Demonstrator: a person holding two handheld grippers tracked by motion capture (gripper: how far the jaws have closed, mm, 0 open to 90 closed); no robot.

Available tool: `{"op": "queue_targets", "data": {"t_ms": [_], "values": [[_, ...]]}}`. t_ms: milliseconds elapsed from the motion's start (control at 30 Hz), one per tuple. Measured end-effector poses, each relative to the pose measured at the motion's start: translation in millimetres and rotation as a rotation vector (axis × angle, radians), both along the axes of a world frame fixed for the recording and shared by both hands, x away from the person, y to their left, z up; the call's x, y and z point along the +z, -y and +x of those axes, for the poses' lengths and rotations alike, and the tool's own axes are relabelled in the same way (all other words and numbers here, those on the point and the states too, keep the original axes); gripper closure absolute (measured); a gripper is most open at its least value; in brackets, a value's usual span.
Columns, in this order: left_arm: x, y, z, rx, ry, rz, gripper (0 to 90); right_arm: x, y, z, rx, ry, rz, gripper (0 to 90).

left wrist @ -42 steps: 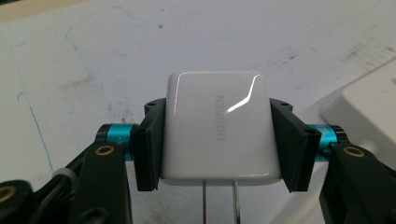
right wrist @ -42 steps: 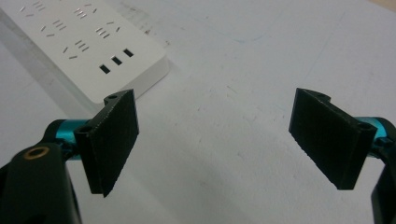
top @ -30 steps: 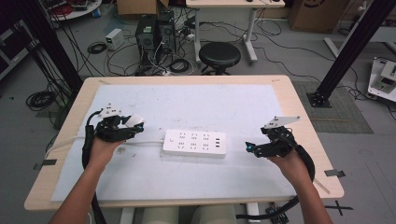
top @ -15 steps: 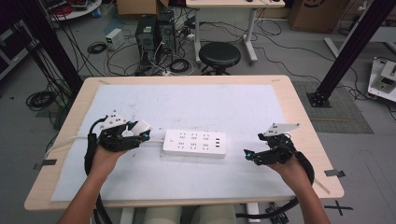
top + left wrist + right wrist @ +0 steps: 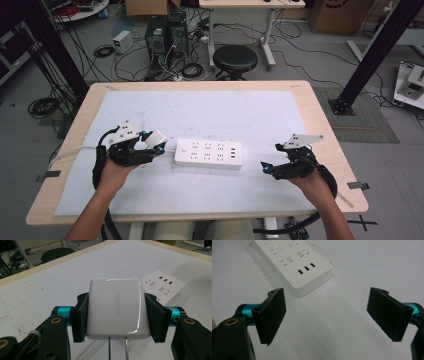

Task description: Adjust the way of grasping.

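A white power strip (image 5: 208,153) lies flat at the middle of the table, its USB ports toward the right end. My left gripper (image 5: 156,141) is shut on a white UGREEN charger (image 5: 116,307), held just left of the strip with its two metal prongs pointing back toward the camera. The strip's far end (image 5: 162,286) shows behind the charger. My right gripper (image 5: 265,169) hovers open to the right of the strip, its pads (image 5: 272,315) wide apart with nothing between them. The strip's USB end (image 5: 297,265) lies ahead of it.
A white mat (image 5: 200,115) covers most of the wooden table (image 5: 320,110). Behind the table stand a black stool (image 5: 235,59), computer towers (image 5: 162,32) and tangled cables on the floor. A black frame post (image 5: 367,55) rises at the right.
My left gripper has carried the charger right, closer to the strip's left end. My right gripper has drifted slightly nearer the table's front edge, staying open.
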State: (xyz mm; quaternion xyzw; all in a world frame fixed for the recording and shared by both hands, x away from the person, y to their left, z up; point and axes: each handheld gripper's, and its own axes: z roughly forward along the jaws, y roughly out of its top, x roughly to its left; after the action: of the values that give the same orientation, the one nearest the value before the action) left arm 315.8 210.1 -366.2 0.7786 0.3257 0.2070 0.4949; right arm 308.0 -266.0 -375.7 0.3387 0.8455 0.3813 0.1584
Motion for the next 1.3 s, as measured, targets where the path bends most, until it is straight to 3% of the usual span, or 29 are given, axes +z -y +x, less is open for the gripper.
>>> {"op": "queue_targets", "data": {"t_ms": [133, 300, 500, 533, 767, 967, 1300], "values": [[0.5, 3.1, -2.8, -0.021, 0.009, 0.006, 42.5, -0.2, -1.7, 1.8, -0.02, -0.002, 0.013, 16.1], [-1.4, 10.0, -8.9, -0.072, 0.021, 0.018, 42.5, -2.9, -11.3, 0.4, 0.018, -0.019, 0.013, 16.1], [-3.3, 16.7, -13.2, -0.136, 0.041, 0.054, 42.5, -7.0, -20.9, -1.2, 0.053, -0.07, 0.037, 16.2], [-4.5, 20.7, -14.7, -0.159, 0.048, 0.063, 42.5, -8.9, -25.5, 0.6, 0.073, -0.132, 0.073, 16.8], [-7.5, 30.4, -16.3, -0.211, 0.06, 0.069, 42.4, -10.0, -33.4, 2.2, 0.104, -0.16, 0.115, 16.8], [-9.8, 41.6, -20.8, -0.261, 0.095, 0.111, 42.5, -11.1, -38.6, 6.4, 0.104, -0.232, 0.196, 16.9], [-14.6, 59.6, -26.3, -0.352, 0.144, 0.181, 42.5, -13.9, -51.6, 9.8, 0.114, -0.309, 0.268, 16.9]]}}
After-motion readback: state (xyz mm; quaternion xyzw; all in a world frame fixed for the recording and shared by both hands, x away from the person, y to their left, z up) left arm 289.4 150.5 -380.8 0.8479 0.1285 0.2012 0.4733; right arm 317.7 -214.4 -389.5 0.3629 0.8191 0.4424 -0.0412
